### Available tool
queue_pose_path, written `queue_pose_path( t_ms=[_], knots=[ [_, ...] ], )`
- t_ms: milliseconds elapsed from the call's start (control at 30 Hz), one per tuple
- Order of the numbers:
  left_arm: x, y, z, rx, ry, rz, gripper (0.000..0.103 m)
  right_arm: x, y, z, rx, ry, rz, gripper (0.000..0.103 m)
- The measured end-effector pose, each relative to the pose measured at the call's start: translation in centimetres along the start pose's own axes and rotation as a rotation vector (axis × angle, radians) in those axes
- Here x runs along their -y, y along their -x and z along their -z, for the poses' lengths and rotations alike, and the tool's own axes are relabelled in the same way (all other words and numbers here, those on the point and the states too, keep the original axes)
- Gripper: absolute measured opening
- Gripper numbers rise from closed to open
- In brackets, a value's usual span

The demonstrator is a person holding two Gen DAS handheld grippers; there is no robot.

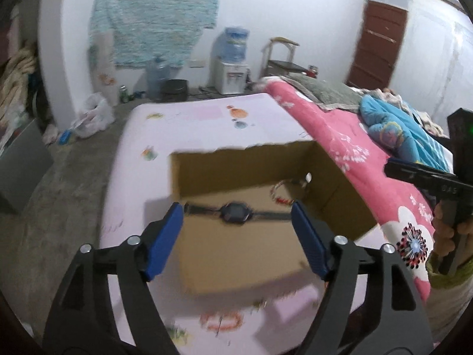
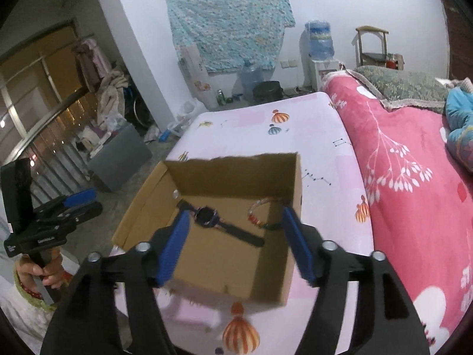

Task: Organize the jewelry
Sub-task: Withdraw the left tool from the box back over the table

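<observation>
Wristwatch (image 2: 207, 216) and beaded bracelet (image 2: 258, 216) lie inside cardboard box (image 2: 236, 171); both claws, left (image 1: 236, 224) and right (image 2: 233, 236), gape empty; apparently finished.

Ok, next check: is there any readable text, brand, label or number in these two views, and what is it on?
Nothing can be read with certainty.
Pale lettering on the right gripper body, left wrist view: blurred.
White print on the left gripper body, right wrist view: too small and blurred.
Watch face in the cardboard box: dark, no digits legible.
Water dispenser bottle label: blurred.
</observation>
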State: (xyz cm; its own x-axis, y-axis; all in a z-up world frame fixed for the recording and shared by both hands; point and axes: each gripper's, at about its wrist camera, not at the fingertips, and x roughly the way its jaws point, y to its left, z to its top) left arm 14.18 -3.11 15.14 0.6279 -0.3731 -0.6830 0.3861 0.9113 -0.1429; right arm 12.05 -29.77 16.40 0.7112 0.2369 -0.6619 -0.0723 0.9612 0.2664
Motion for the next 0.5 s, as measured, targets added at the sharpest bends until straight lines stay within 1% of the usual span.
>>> queue_pose_path(
  t_ms=[33, 100, 233, 267, 333, 433, 500],
  knots=[
    [-0.5, 0.7, 1.1, -0.003, 0.022, 0.0, 0.074, -0.7, 0.5, 0.6, 0.003, 0.013, 0.003, 0.07],
    [-1.5, 1.7, 3.7, -0.018, 0.064, -0.009, 0.079, -2.4, 1.2, 2.0, 0.007, 0.045, 0.006, 0.075],
    [-2.8, 1.4, 8.2, -0.082, 0.088, -0.069, 0.081, -5.2, 1.7, 4.9, -0.01, 0.094, 0.029, 0.084],
    [-3.1, 1.2, 9.3, -0.1, 0.096, -0.081, 0.081, -5.8, 1.5, 5.8, -0.025, 0.105, 0.03, 0.086],
    [-3.8, 0.1, 12.0, -0.164, 0.118, -0.115, 0.081, -7.1, 0.7, 8.0, -0.063, 0.123, 0.058, 0.088],
    [-4.1, -1.1, 15.0, -0.227, 0.137, -0.118, 0.081, -8.2, -1.3, 11.5, -0.137, 0.146, 0.121, 0.089],
    [-4.2, -2.2, 16.8, -0.268, 0.14, -0.119, 0.081, -8.3, -2.7, 13.4, -0.189, 0.13, 0.154, 0.089]
  ],
)
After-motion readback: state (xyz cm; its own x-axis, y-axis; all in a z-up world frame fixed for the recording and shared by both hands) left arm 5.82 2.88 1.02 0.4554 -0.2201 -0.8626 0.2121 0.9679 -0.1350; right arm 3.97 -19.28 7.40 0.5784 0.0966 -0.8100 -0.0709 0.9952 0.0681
